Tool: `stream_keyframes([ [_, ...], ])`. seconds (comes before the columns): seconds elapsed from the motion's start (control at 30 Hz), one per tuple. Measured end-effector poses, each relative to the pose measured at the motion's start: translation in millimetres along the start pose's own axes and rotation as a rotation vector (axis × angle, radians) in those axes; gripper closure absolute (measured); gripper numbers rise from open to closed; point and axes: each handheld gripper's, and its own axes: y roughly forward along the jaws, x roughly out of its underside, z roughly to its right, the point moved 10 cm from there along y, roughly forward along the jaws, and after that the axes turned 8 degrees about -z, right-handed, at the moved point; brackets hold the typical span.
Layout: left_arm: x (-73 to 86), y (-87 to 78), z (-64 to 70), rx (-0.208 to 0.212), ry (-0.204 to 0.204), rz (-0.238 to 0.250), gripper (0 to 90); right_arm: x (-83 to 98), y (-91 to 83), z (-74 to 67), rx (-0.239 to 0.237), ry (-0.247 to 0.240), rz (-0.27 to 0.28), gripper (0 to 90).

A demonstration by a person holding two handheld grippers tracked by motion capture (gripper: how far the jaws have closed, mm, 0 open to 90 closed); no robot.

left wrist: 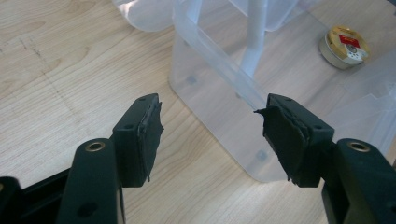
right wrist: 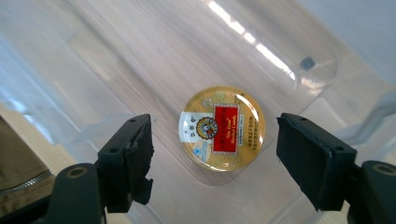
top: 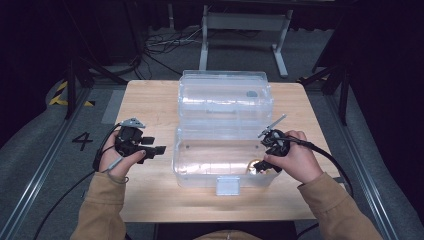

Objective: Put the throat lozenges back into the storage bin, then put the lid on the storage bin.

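A clear plastic box (top: 200, 145) stands open at the table's middle, its lid (top: 225, 97) folded back. A round gold tin with a red label (right wrist: 222, 127) lies flat on the box floor near the front right corner (top: 256, 166). My right gripper (right wrist: 215, 154) hangs just above the tin, jaws wide apart on either side of it and not touching it; from above it (top: 267, 162) points down into the box. My left gripper (left wrist: 212, 128) is open and empty, level above the table beside the box's left wall (left wrist: 210, 93). The tin (left wrist: 344, 45) shows through that wall.
A grey latch (top: 228, 186) sticks out at the box's front edge. Bare wooden table (top: 150, 190) lies left of and in front of the box. Metal frames and cables stand on the floor behind the table.
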Motion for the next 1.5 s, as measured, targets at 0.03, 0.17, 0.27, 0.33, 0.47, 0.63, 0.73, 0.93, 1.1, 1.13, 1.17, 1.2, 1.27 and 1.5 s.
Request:
stream_keyframes([
  [0.03, 0.0, 0.0, 0.0, 0.0, 0.0, 0.0, 37.8, 0.0, 0.0, 0.0, 0.0, 0.0, 0.0, 27.4],
  [0.17, -2.5, -0.9, 4.0, 0.014, 0.012, 0.011, 37.8, -1.7, -13.5, 1.2, -0.025, -0.007, 0.06, 26.3],
  [0.27, -3.6, -0.9, 8.4, 0.026, 0.026, 0.011, 37.8, -2.6, -24.3, -0.1, -0.046, -0.022, 0.095, 25.7],
  [0.33, -4.6, -0.4, 10.2, 0.03, 0.028, 0.013, 37.8, -4.0, -32.1, -0.5, -0.058, -0.043, 0.12, 27.2],
  [0.47, -4.4, 0.1, 11.2, 0.03, 0.033, 0.009, 37.8, -9.4, -47.1, 0.1, -0.07, -0.078, 0.177, 36.2],
  [0.63, -4.4, 0.7, 12.3, 0.03, 0.031, 0.006, 37.8, -20.5, -65.6, 3.7, -0.055, -0.118, 0.252, 42.7],
  [0.73, -4.2, 1.0, 13.4, 0.031, 0.039, 0.005, 37.8, -27.8, -74.3, 7.7, -0.042, -0.137, 0.293, 45.1],
  [0.93, -2.2, -1.0, 14.3, 0.033, 0.04, 0.01, 37.8, -42.7, -86.7, 16.2, -0.037, -0.149, 0.324, 46.4],
  [1.1, 0.5, -1.7, 15.9, 0.034, 0.044, 0.007, 37.7, -58.0, -94.2, 25.8, -0.025, -0.162, 0.347, 46.8],
  [1.13, 1.3, -1.9, 16.1, 0.034, 0.045, 0.004, 37.7, -61.1, -95.7, 26.9, -0.031, -0.166, 0.353, 47.1],
  [1.17, 1.8, -1.9, 16.3, 0.033, 0.044, 0.004, 37.6, -64.1, -97.0, 28.4, -0.032, -0.163, 0.356, 47.1],
  [1.2, 2.5, -2.1, 16.2, 0.031, 0.043, 0.003, 37.6, -67.0, -98.1, 30.3, -0.03, -0.166, 0.358, 47.1],
  [1.27, 3.7, -3.0, 15.4, 0.027, 0.048, 0.003, 37.5, -72.9, -99.4, 34.0, -0.025, -0.171, 0.359, 47.1],
  [1.5, 8.3, -5.7, 16.9, 0.03, 0.036, 0.006, 37.5, -91.5, -100.2, 44.4, -0.028, -0.169, 0.375, 47.0],
])
